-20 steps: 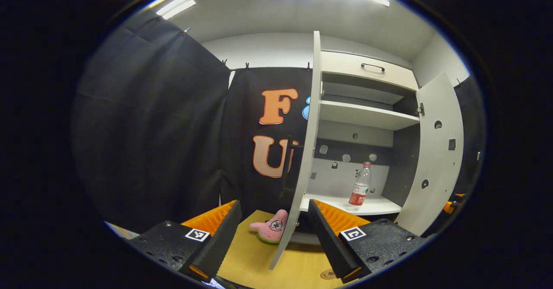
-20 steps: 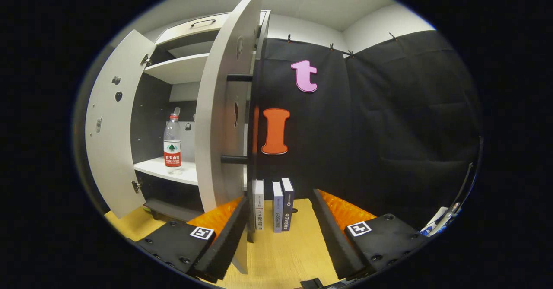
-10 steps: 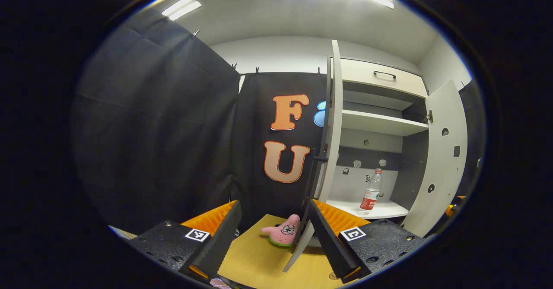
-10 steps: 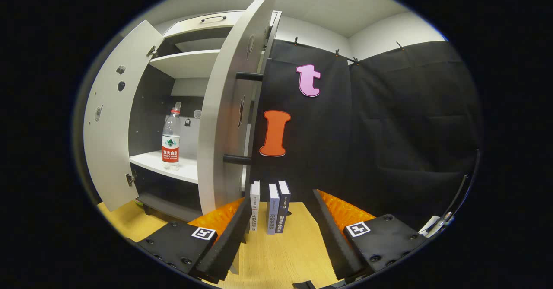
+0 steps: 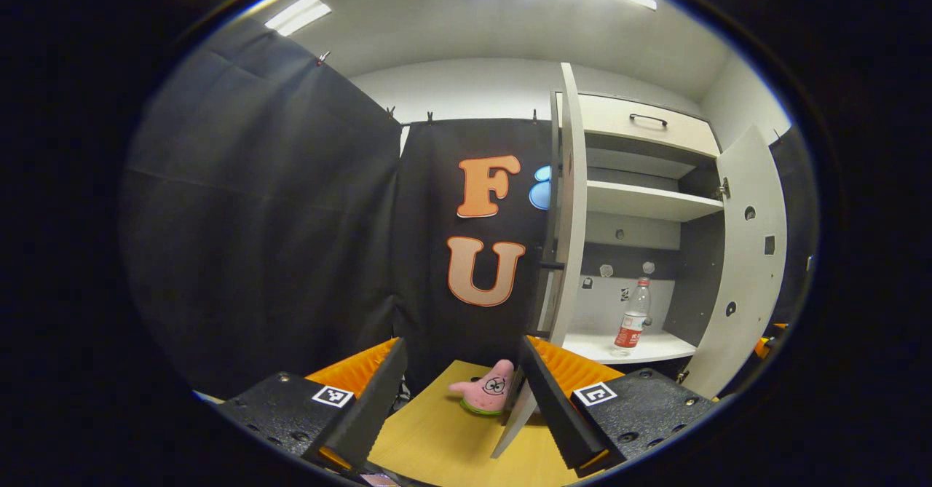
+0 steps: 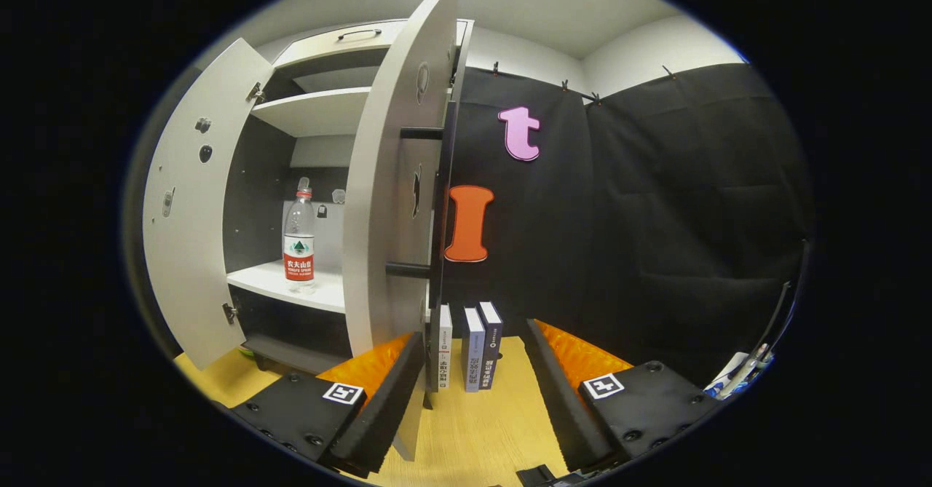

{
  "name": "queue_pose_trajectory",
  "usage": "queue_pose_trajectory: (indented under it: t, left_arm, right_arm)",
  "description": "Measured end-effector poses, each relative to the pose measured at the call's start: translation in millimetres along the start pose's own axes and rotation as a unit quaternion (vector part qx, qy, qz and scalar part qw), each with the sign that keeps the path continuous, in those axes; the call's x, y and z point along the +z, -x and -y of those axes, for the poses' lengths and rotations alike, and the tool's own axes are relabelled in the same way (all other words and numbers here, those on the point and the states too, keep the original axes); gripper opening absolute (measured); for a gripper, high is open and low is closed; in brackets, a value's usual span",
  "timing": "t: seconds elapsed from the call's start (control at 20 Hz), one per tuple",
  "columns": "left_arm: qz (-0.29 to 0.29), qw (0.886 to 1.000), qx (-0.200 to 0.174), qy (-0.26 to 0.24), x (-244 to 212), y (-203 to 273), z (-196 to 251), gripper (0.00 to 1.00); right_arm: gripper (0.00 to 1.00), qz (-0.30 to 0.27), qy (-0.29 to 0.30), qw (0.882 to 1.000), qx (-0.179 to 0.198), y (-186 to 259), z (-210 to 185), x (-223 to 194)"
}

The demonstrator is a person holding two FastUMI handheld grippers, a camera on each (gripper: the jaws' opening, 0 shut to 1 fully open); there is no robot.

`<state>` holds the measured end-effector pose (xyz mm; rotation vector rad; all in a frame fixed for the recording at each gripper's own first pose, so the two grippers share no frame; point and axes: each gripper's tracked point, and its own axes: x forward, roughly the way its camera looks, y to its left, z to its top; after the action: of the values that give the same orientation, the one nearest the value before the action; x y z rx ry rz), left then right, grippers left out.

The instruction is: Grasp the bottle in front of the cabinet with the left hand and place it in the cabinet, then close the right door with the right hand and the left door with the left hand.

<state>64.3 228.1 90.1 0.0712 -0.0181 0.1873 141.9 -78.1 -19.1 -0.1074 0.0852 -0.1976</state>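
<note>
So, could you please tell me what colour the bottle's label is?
Red, on the clear plastic bottle; clearest in the right gripper view.

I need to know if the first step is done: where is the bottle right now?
The bottle stands upright on the cabinet's lower white shelf, between the two open doors; it appears left of centre in the right gripper view.

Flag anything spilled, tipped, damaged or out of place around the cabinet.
Nothing stands out. The bottle stands upright on the cabinet's lower shelf, no spill around it. Both doors hang open, undamaged. The books stand upright on the table.
</note>
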Motion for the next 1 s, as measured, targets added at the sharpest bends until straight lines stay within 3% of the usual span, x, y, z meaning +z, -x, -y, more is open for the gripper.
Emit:
queue_pose_trajectory:
  t: [0.7, 1.0]
  left_arm:
    - [-0.014, 1.000, -0.015, -0.008, -14, -2, -25, 0.94]
    - [-0.025, 0.999, -0.023, -0.003, -25, -8, -35, 0.94]
  right_arm:
    - [0.94, 0.008, 0.004, 1.000, 0.009, 11, -56, 5]
    - [0.94, 0.013, -0.002, 0.999, 0.031, 6, -97, 6]
